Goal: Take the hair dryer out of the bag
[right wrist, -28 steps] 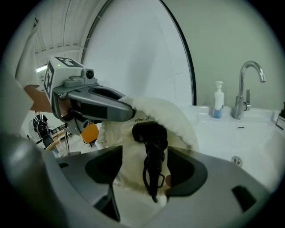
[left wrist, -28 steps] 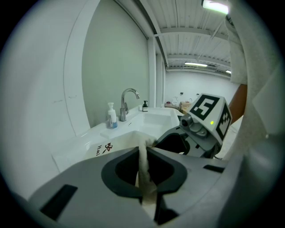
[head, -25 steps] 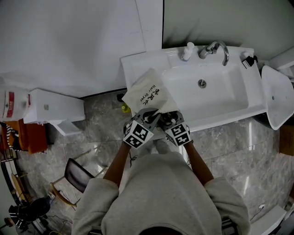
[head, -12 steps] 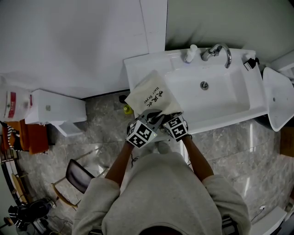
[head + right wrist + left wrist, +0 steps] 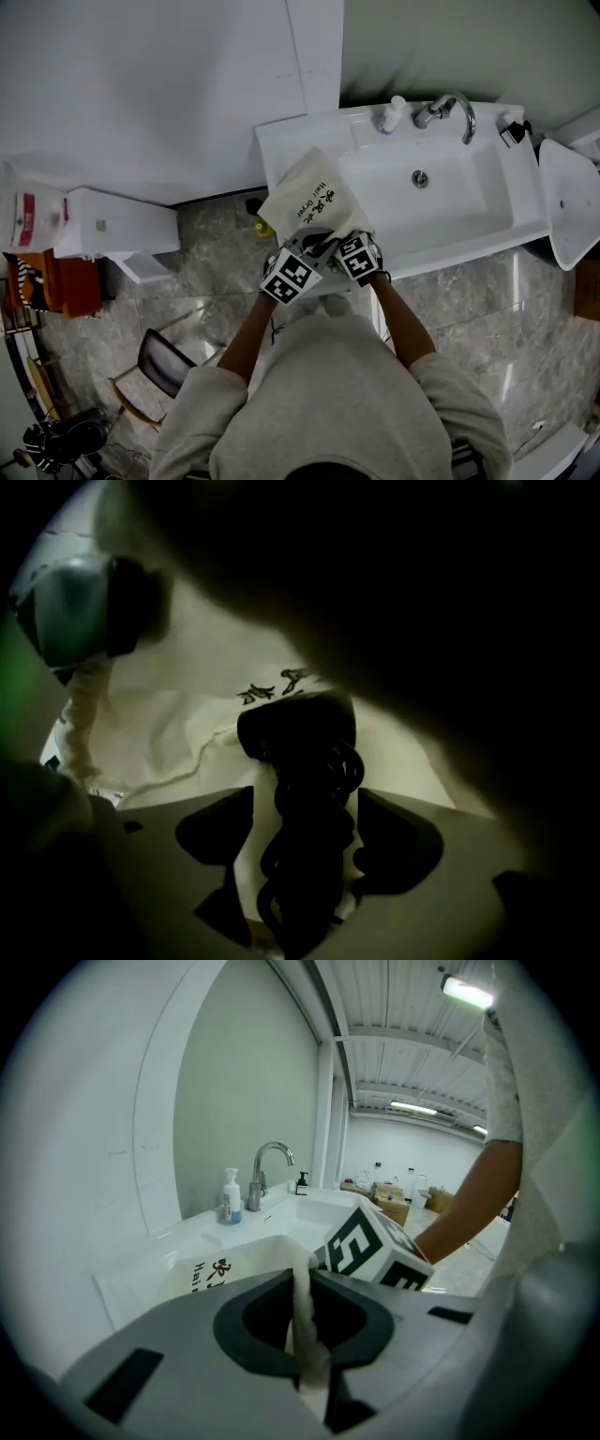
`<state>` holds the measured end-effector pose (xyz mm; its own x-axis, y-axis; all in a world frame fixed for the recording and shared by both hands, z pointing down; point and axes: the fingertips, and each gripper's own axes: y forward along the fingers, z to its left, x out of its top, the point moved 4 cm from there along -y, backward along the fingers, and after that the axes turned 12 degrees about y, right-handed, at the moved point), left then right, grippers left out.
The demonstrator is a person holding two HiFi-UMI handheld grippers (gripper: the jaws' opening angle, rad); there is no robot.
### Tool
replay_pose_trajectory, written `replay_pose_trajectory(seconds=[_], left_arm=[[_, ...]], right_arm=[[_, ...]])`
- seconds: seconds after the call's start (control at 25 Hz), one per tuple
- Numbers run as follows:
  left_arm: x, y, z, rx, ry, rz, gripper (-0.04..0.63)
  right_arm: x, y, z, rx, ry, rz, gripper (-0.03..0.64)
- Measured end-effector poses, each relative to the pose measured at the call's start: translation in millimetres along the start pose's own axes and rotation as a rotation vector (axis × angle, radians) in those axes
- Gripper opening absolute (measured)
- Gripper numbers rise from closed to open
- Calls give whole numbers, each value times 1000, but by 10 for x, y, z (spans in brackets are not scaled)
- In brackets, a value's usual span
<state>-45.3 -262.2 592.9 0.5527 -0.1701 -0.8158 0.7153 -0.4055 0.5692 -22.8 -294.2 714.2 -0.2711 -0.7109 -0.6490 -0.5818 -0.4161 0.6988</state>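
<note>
A cream cloth bag [image 5: 309, 199] with dark print lies on the left ledge of the white sink [image 5: 487, 225], its mouth toward me. My left gripper [image 5: 305, 251] is shut on a bunched strip of the bag's rim [image 5: 302, 1307], holding the mouth up. My right gripper [image 5: 349, 246] reaches into that mouth with its jaws wide. In the right gripper view the black hair dryer [image 5: 295, 728] and its coiled cord [image 5: 305, 846] lie between the jaws of that gripper [image 5: 302, 860], with pale cloth showing beside the cord on the left. Most of the dryer stays hidden by the bag.
A faucet [image 5: 448, 105] and a soap bottle [image 5: 392, 112] stand at the back of the sink, a dark dispenser [image 5: 511, 134] at its right corner. A white fixture [image 5: 567, 202] is to the right, a white box [image 5: 112, 225] on the left, a chair [image 5: 164, 361] behind.
My right gripper has pushed down and forward into the bag's mouth. The left gripper keeps its hold on the rim in the same place.
</note>
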Motion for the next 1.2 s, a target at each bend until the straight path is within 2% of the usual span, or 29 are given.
replay_pose_trajectory(seconds=[0.16, 0.32, 0.72, 1.2], left_arm=[[-10, -3, 27, -2, -15, 2, 29], [-20, 4, 65, -4, -36, -2, 28], [-46, 21, 99, 11, -42, 3, 29], [-136, 60, 74, 25, -29, 24, 29]], right_arm=[[-58, 82, -41, -31, -14, 32, 331], [-26, 90, -96, -84, -44, 51, 232], [-17, 121, -176, -105, -75, 58, 215], [-40, -112, -80, -58, -80, 66, 207]])
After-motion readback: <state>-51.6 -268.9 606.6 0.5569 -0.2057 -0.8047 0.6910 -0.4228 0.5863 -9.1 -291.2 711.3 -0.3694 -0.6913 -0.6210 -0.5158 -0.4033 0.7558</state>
